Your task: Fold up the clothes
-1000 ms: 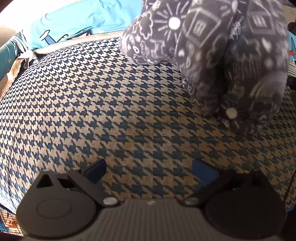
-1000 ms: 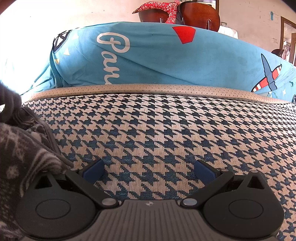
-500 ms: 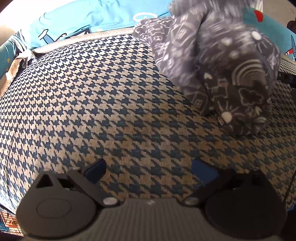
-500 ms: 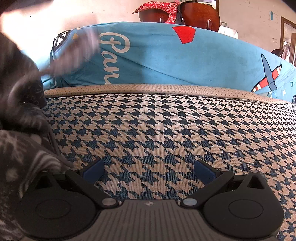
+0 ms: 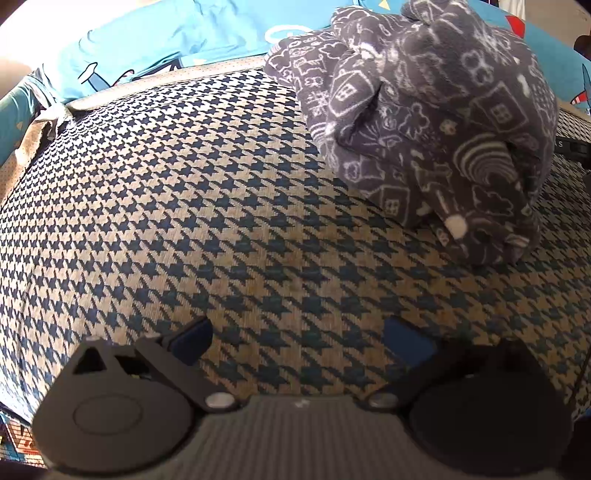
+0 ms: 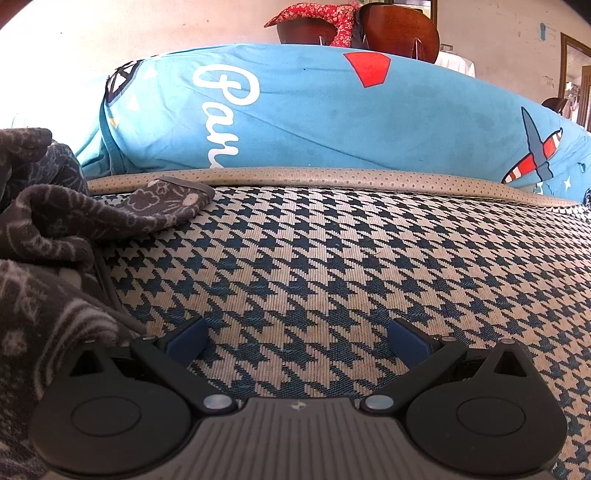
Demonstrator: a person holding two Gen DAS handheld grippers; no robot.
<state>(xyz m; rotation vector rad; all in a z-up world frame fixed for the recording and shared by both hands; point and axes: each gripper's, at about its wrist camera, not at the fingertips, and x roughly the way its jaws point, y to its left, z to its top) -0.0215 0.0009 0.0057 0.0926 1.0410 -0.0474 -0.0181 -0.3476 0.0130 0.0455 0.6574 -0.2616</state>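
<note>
Garment: a grey fleece piece with white doodles (image 5: 424, 122) lies bunched in a heap on the houndstooth cushion (image 5: 184, 206), unfolded.
Left claw (image 5: 297, 341): spread wide, empty, well short of the heap.
Right claw (image 6: 297, 341): spread wide, empty, fleece just beside it.
Progress: barely begun, apparently; spreading and every fold remain.

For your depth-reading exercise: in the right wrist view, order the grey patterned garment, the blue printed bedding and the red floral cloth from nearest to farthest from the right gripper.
1. Grey patterned garment, heaped left, beside the right gripper.
2. Blue printed bedding, across the back.
3. Red floral cloth, top, behind the bedding.
</note>
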